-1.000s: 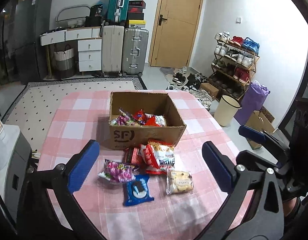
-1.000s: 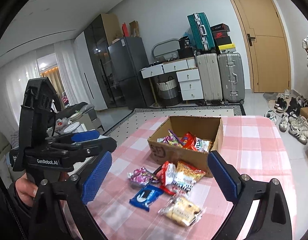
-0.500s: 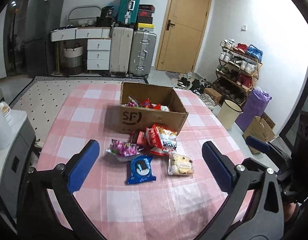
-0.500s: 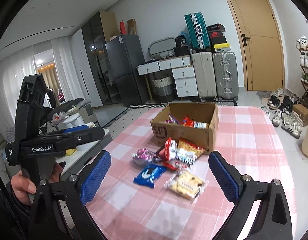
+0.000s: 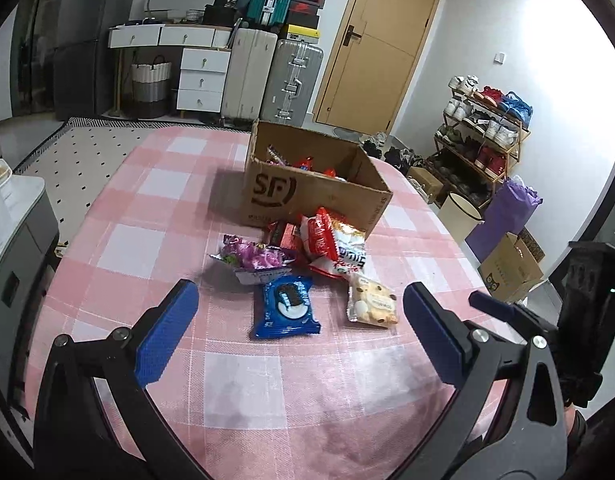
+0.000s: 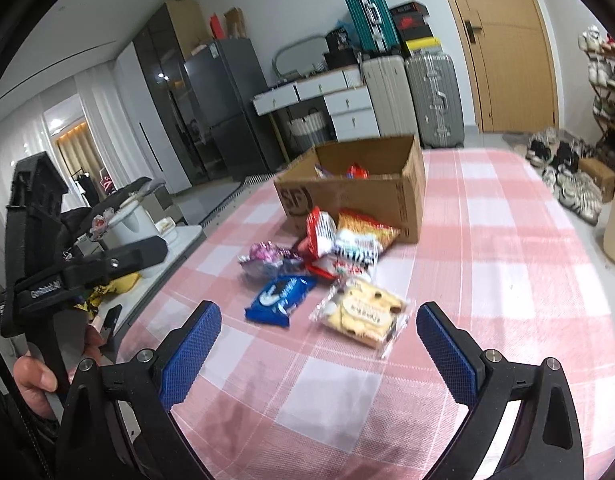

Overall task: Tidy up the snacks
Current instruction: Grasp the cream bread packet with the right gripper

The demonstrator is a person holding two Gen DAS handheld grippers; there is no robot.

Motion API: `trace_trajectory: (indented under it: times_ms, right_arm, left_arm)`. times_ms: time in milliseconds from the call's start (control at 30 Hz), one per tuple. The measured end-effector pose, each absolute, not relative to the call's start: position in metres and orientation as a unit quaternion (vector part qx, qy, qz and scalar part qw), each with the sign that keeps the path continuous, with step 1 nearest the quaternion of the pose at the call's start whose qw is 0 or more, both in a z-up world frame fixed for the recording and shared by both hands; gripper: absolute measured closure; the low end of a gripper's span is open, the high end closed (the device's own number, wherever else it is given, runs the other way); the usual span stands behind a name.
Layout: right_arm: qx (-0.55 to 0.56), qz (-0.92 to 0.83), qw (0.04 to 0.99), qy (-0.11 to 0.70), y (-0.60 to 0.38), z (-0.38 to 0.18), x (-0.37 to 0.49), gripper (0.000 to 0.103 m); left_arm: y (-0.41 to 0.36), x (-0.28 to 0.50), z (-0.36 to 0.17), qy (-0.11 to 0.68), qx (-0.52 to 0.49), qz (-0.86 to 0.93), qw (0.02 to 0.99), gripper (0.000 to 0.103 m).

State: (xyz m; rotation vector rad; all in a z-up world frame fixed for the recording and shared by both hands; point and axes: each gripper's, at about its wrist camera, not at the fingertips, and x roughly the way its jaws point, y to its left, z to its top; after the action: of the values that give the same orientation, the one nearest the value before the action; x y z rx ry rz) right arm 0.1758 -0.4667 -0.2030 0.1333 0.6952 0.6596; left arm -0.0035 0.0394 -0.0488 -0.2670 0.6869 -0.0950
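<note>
An open cardboard box holding several snacks stands on the pink checked table. In front of it lie a blue cookie pack, a clear biscuit pack, a purple candy bag and red and white snack bags. My left gripper is open and empty, above the table just short of the blue pack. My right gripper is open and empty, just short of the biscuit pack.
Suitcases and white drawers stand by the far wall beside a wooden door. A shoe rack, a bin and a purple bag stand right of the table. A grey cabinet is at the left.
Both grippers have come lower and closer to the table, so the loose snacks now sit nearer their fingers. Both stay open. The snacks have not moved.
</note>
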Motion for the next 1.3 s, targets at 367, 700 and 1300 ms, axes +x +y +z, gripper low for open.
trace_trajectory:
  times_ms: [367, 700, 1300]
  right_arm:
    - [0.105, 0.287, 0.854, 0.420, -0.449, -0.257, 0.226, 0.003]
    - [0.126, 0.245, 0.845, 0.458, -0.432, -0.280, 0.263, 0.003]
    - [-0.022, 0.185, 0.875, 0.447, -0.385, -0.283, 0.270, 0.023]
  left_arm:
    - [0.047, 0.018, -0.094, 0.339, -0.121, -0.041, 0.932, 0.001]
    - [0.064, 0.045, -0.132, 0.368, -0.145, -0.045, 0.917, 0.001]
    - [0.082, 0.050, -0.156, 0.367, -0.194, -0.070, 0.907, 0.001]
